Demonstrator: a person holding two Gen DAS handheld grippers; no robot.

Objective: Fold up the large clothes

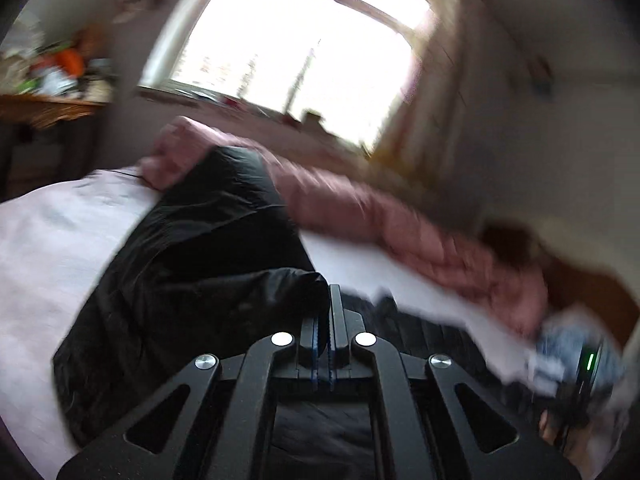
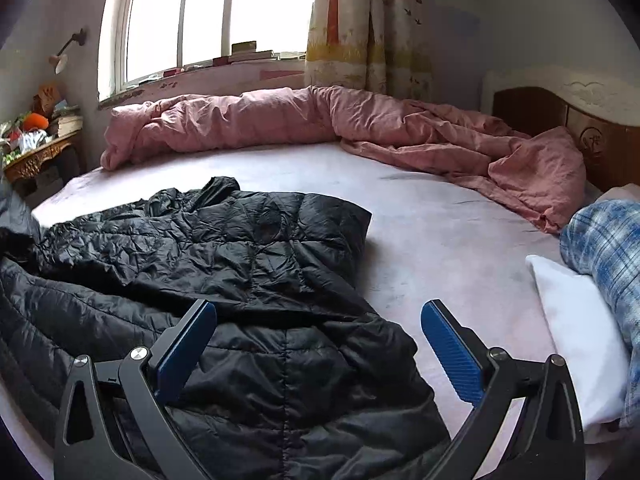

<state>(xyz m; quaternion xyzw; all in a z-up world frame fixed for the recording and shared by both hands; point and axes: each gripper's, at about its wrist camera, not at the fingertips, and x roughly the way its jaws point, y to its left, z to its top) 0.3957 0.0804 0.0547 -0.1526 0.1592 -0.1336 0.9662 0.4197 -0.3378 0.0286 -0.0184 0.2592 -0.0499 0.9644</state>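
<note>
So, near to far from your claws:
Left claw [image 1: 329, 320]: jaws pinched together, a fold of the black puffer jacket [image 2: 248, 280] bunched at the tips. Probably clamped on the edge so you can carry it over, but that view is blurry.
Right claw [image 2: 318, 344]: spread wide, gripping nothing, hanging just above the jacket's near panel, likely lined up for a second grab.
Jacket: sprawled crumpled on the bed sheet [image 2: 420, 208], ahead and left of the right claw.
Beyond: pink duvet [image 2: 320, 120] bunched along the far edge, leaving folding room.
Farthest: window [image 2: 208, 12].
</note>
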